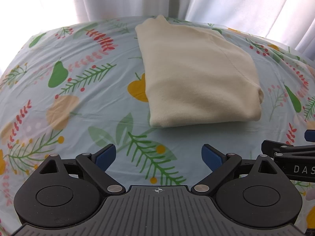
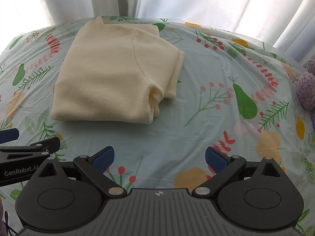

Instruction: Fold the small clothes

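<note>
- Cream knit garment [image 1: 198,74] is seen folded into a thick, roughly rectangular bundle, lying flat on the table toward its far side, ahead of both tools.
- A seam line is visible curving across its top layer, and a rolled sleeve end [image 2: 156,94] is tucked at the near right corner, where several folded layers are stacked.
- Nothing is touching the garment; it is well apart from both tools.
- The left gripper [image 1: 158,157] is held over the near part of the table, its blue-padded fingers spread wide with nothing between them.
- The right gripper [image 2: 159,159] is held likewise, just beside the left one, its jaws spread apart and empty.
- The table is covered by a pale blue tablecloth [image 2: 196,122] printed with pears, leaves and red berries, with light creases.
- A fuzzy purple item [image 2: 306,86] is seen at the far right edge of the table; what it is cannot be told.
- White curtains [image 1: 236,0] hang behind the table, lit from behind.
</note>
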{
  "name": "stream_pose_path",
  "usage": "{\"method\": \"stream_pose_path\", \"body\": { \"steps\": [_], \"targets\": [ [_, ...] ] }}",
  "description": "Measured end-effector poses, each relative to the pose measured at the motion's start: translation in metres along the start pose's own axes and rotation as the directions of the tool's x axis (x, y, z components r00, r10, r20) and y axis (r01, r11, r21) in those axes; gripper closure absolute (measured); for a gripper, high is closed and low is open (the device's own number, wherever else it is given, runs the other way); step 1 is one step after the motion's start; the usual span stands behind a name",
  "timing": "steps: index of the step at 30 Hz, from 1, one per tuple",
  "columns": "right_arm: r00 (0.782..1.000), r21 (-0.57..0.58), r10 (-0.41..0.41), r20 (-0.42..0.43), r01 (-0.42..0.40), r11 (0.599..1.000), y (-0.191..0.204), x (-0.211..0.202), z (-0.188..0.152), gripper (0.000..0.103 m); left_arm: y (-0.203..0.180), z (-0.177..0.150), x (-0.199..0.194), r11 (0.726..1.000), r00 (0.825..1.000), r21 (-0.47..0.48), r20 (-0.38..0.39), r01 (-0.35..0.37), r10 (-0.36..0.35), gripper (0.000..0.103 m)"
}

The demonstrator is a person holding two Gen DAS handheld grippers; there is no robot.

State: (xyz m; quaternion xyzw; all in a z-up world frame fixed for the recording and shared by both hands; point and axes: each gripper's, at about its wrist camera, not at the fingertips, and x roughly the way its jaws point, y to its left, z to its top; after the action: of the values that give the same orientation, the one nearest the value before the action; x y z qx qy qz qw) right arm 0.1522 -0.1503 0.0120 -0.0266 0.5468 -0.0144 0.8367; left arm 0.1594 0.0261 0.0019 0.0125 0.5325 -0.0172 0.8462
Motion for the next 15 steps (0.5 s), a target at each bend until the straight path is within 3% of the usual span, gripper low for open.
{"method": "stream_pose_path", "body": {
  "steps": [15],
  "targets": [
    [1.000, 0.000, 0.002, -0.002, -0.002, 1.000, -0.0019, 0.0003, 0.0012, 0.004, 0.0008, 0.0004, 0.0017, 1.000, 1.000, 0.003, -0.002, 0.001, -0.001, 0.006]
  ]
}}
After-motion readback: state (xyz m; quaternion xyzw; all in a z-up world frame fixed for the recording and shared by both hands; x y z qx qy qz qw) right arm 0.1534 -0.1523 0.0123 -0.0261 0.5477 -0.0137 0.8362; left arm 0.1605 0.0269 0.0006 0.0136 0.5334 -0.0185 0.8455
